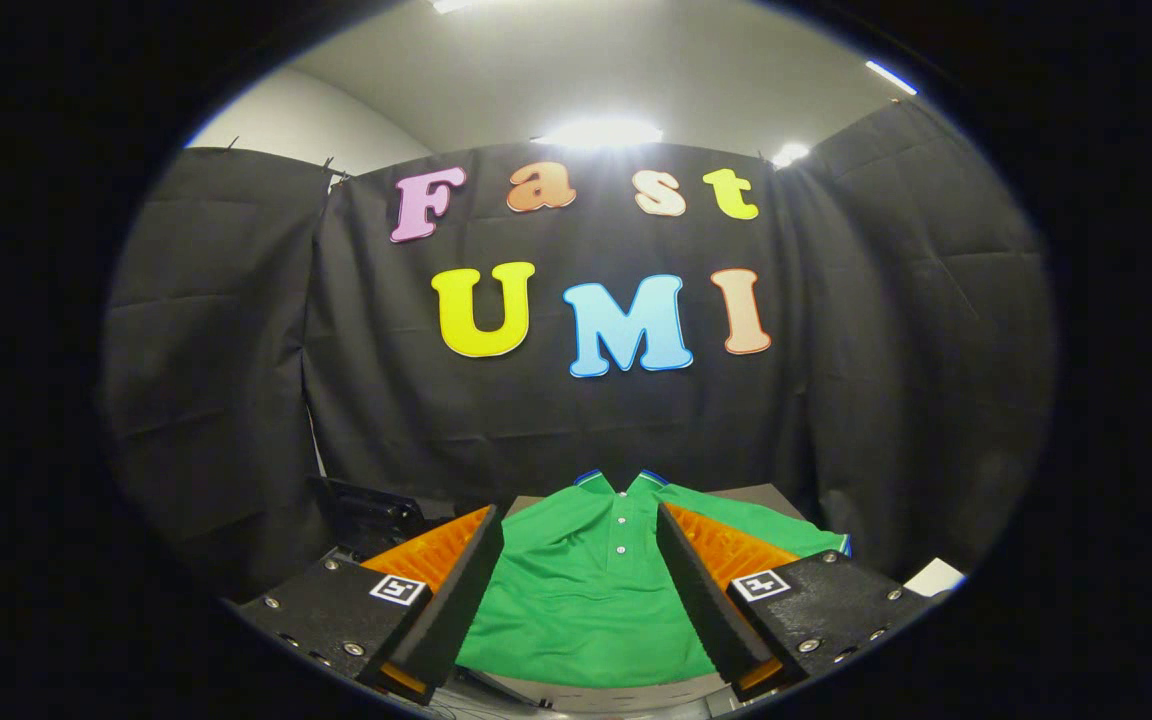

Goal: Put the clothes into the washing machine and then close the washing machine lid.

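Here the gripper (581,560) hangs above a green polo shirt (586,600), its two fingers spread wide apart and pressing on nothing. The shirt lies flat on a pale surface (626,692), front side up, and most of its body shows in the gap between the fingers. Its collar (621,482), trimmed with a blue edge, points away toward the booth's black cloth wall (536,420), and a short row of white buttons (621,535) runs down from it. One sleeve (766,525) spreads out past the right finger. Just beyond the left finger sits a dark piece of equipment (371,515) against the wall; what it is cannot be told. A small white object (936,577) lies beside the right finger's outer side.
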Tool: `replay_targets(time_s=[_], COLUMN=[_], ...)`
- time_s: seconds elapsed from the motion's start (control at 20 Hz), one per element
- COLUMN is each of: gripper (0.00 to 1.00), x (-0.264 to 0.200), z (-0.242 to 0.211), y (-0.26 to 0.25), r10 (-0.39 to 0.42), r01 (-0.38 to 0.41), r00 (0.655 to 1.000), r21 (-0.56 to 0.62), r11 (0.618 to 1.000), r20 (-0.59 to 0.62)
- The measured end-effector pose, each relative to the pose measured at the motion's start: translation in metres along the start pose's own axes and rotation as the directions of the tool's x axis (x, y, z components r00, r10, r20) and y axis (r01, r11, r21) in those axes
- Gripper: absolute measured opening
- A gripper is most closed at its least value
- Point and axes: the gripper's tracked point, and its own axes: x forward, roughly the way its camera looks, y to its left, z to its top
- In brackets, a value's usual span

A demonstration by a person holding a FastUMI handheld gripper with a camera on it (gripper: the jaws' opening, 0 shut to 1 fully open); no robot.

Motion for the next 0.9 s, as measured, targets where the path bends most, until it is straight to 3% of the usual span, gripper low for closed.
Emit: replay_targets(time_s=[0.6,0.9], gripper=[0.95,0.96], x=[0.089,0.123], z=[-0.029,-0.062], y=[-0.027,-0.034], r10=[-0.021,-0.013], r01=[0.028,0.023], r00=[0.983,0.952], r21=[0.036,0.03], r11=[0.999,0.999], r20=[-0.181,-0.306])
